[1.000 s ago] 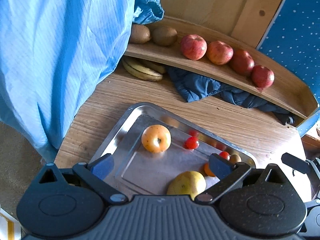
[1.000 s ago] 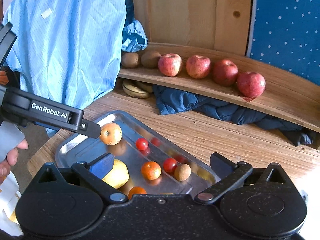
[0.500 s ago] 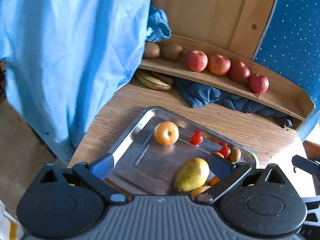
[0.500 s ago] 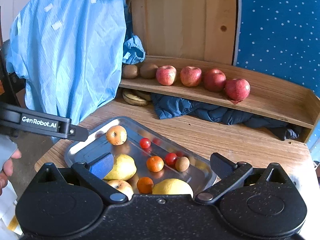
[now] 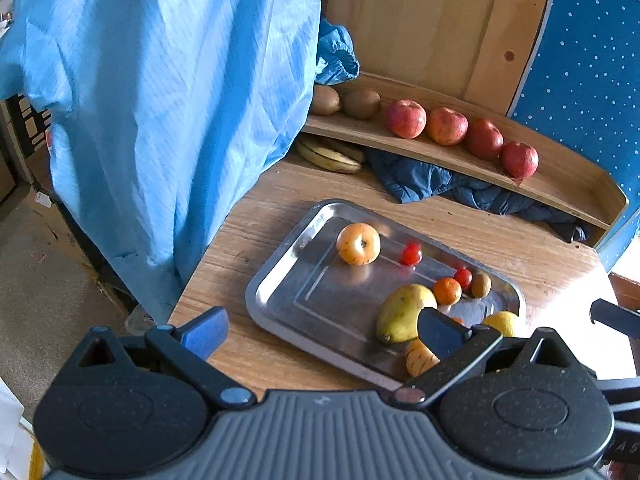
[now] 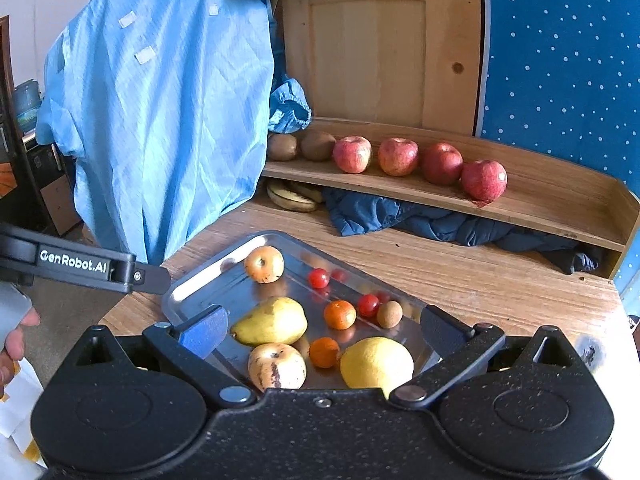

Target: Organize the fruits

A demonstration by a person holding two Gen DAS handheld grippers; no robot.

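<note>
A steel tray (image 6: 192, 292) (image 5: 276, 276) on the wooden table holds a pear (image 6: 270, 322) (image 5: 402, 312), a lemon (image 6: 376, 362), two pale apples (image 6: 264, 264) (image 6: 277, 366), two small oranges (image 6: 339, 314), cherry tomatoes (image 6: 319, 278) and a small brown fruit (image 6: 390, 314). On the wooden shelf (image 6: 540, 196) stand several red apples (image 6: 398, 156) and two kiwis (image 6: 318, 145). My right gripper (image 6: 324, 326) hovers open over the tray's near end, nothing between its fingers. My left gripper (image 5: 322, 330) is open above the tray's near left edge, also holding nothing.
A blue coat (image 6: 160, 112) hangs at the table's left. Bananas (image 6: 290, 198) and a dark blue cloth (image 6: 420, 220) lie under the shelf. A person's hand (image 6: 16, 340) holds the left gripper's handle at the left edge. Bare tabletop (image 6: 500, 288) lies right of the tray.
Both grippers have drawn back and risen, so the tray and shelf look smaller and more fruit shows. Both stay open; no fruit has moved.
</note>
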